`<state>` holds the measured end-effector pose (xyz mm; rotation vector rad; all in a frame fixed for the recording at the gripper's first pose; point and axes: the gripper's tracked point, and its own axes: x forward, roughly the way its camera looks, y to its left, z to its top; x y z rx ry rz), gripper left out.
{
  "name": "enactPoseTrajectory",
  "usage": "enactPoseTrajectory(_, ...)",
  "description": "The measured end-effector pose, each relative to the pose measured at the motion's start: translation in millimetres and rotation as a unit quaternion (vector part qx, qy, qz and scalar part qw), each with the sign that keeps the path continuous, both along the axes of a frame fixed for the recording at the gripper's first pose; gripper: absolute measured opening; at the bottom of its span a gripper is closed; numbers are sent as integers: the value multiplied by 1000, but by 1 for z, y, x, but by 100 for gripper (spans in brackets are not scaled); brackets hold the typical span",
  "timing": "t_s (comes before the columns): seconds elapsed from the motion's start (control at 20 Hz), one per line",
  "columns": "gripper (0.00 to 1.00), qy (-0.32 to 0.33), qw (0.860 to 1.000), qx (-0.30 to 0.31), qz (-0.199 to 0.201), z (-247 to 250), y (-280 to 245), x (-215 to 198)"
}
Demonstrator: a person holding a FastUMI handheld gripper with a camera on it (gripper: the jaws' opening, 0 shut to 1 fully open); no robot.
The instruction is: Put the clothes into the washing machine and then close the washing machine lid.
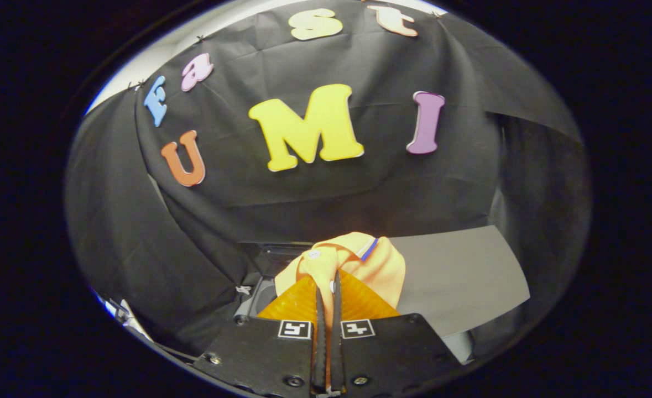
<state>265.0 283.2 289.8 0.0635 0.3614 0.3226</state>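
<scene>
Gripper view: gripper (327,279) clamped on an orange shirt (359,265), held up above the washing machine (262,287).

Both fingers (319,315) stand nearly together with only a thin fold of the shirt pinched between them. The rest of the cloth bunches just ahead of and over the fingertips, showing a collar with a blue stripe. Below and to the left of the shirt lies the dark opening of the machine. A flat grey lid (464,276) spreads out to the right, against the black cloth wall (359,193).

A recording booth: black cloth wall (359,188) (draped, creased) behind everything.
</scene>
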Motion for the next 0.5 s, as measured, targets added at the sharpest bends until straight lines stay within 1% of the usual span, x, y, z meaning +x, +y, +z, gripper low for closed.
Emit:
enactPoseTrajectory(0.25, 7, 23, 998, 5, 58, -13, 73, 8)
enactPoseTrajectory(0.4, 7, 48, 995, 1, 88, -34, 109, 22)
enactPoseTrajectory(0.5, 7, 69, 993, 1, 100, -52, 129, 33)
